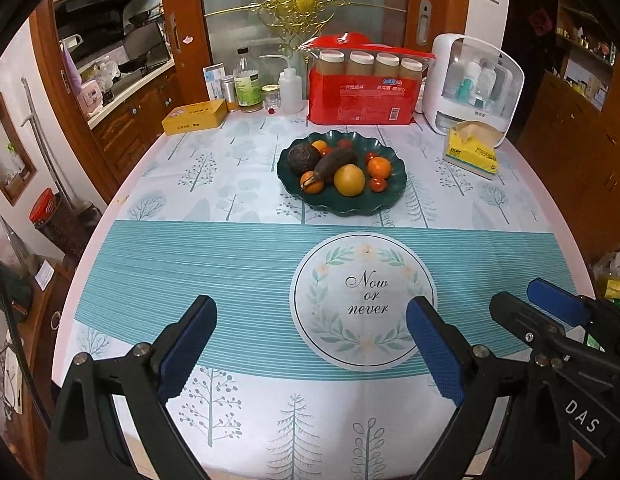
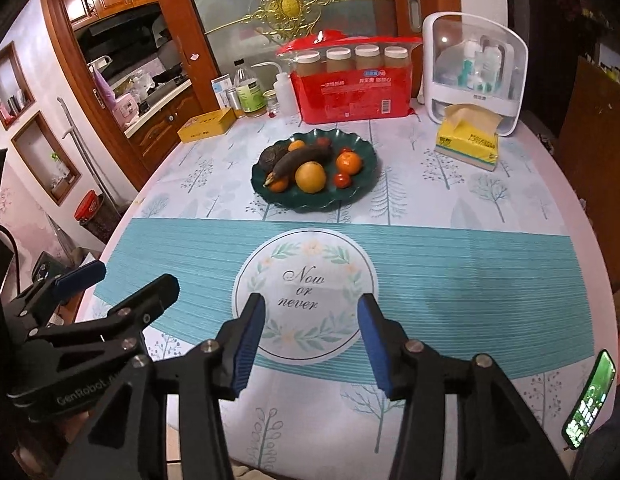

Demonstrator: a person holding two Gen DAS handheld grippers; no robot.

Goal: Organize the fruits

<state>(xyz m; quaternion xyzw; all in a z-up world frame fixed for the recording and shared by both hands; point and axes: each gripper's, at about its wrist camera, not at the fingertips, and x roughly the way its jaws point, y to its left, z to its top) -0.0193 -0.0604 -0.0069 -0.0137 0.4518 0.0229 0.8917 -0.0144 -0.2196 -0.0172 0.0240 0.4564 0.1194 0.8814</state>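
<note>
Both the left gripper [image 1: 310,344] and right gripper [image 2: 312,340] hover spread and empty over bare tablecloth, well short of the scalloped dark-green fruit plate [image 1: 384,200], with a red package [image 1: 362,96] just behind it.

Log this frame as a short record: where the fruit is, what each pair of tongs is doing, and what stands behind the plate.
fruit: all on the dark green plate, none loose on the tablecloth
on plate: avocado, blackened banana, large yellow-orange citrus, tangerines, small tomatoes
left tongs: open, empty, above the near tablecloth
right tongs: open, empty, above the "Now or never" print
behind plate: red cup package, tissue pack, yellow tin
</note>
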